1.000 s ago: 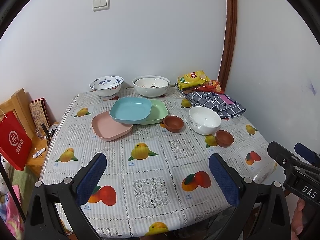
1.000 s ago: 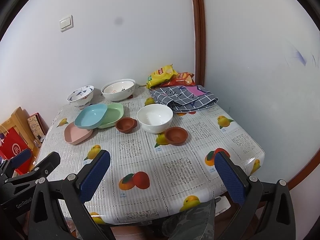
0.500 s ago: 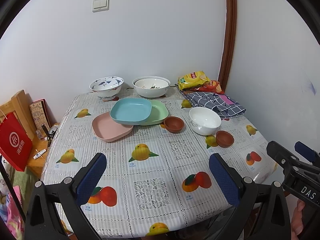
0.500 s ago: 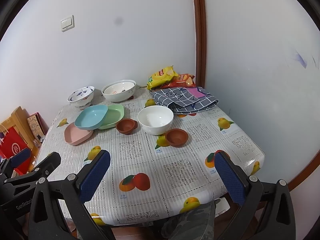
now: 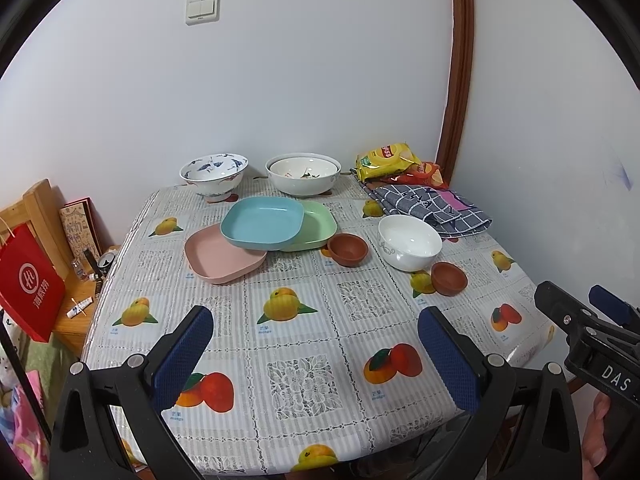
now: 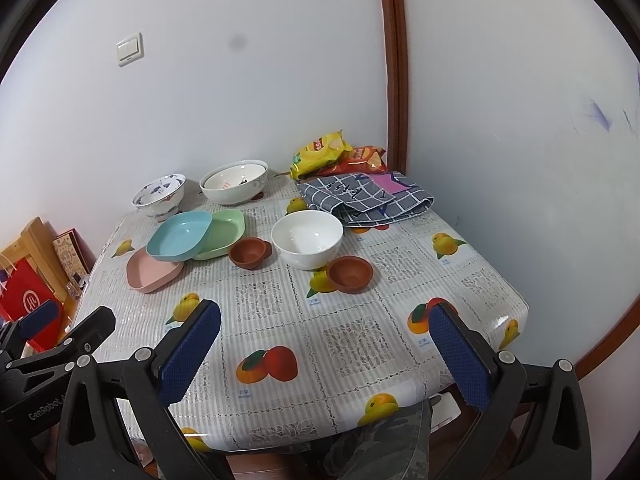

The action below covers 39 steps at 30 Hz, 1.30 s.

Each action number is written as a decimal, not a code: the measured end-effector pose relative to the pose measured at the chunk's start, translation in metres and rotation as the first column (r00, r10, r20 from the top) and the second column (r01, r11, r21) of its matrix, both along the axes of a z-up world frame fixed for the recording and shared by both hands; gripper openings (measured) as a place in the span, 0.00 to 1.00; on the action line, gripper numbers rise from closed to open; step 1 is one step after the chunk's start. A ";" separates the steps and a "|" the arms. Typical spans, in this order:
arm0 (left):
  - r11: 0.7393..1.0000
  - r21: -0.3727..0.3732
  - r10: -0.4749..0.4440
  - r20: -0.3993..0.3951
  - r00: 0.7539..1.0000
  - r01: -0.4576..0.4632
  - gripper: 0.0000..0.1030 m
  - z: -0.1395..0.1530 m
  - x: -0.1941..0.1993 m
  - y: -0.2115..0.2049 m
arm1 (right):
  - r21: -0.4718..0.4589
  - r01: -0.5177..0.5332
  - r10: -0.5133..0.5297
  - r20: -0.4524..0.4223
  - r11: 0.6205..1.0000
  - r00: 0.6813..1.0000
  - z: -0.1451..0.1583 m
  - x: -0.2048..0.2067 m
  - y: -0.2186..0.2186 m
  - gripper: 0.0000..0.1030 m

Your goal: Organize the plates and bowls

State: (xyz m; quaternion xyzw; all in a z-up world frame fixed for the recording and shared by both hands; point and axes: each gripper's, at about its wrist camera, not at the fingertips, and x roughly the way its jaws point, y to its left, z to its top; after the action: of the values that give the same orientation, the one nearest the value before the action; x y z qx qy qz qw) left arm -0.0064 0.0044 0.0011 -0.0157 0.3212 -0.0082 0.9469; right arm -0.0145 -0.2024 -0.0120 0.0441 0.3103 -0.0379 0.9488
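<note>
Three plates overlap at the far left of my table (image 5: 320, 332): the blue plate (image 5: 262, 222) rests on top, lapping the pink plate (image 5: 222, 256) nearer me and the green plate (image 5: 316, 226) to its right. Just right of the green plate sits a brown cup (image 5: 347, 249), then a white bowl (image 5: 409, 242), with a second brown cup (image 5: 449, 278) touching or nearly touching its near side. Against the wall stand a patterned bowl (image 5: 214, 174) and a wide bowl (image 5: 303, 174). A checked cloth (image 5: 428, 208) and snack bags (image 5: 386, 160) fill the far right corner. I hold my left gripper (image 5: 316, 354) and right gripper (image 6: 326, 350) over the near edge, both spread wide and holding nothing, well apart from the dishes.
</note>
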 end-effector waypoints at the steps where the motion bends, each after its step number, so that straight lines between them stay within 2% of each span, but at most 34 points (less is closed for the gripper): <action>1: 1.000 -0.001 -0.001 0.001 1.000 0.001 1.00 0.000 -0.001 0.000 | 0.001 0.000 0.000 0.000 1.000 1.000 0.000 0.000 -0.001 0.99; 36: 1.000 -0.001 0.003 0.006 1.000 -0.003 1.00 0.001 -0.005 0.000 | -0.029 -0.012 0.012 0.010 1.000 1.000 0.002 -0.002 0.008 0.99; 39: 1.000 -0.003 0.005 0.005 1.000 -0.005 1.00 0.000 -0.004 0.002 | -0.009 -0.033 0.033 0.006 0.999 0.999 0.002 -0.001 0.009 0.99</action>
State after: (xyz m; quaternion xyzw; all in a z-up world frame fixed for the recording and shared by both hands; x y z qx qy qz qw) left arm -0.0105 0.0061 0.0014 -0.0178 0.3189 -0.0065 0.9476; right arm -0.0160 -0.1937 -0.0101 0.0350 0.3079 -0.0235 0.9505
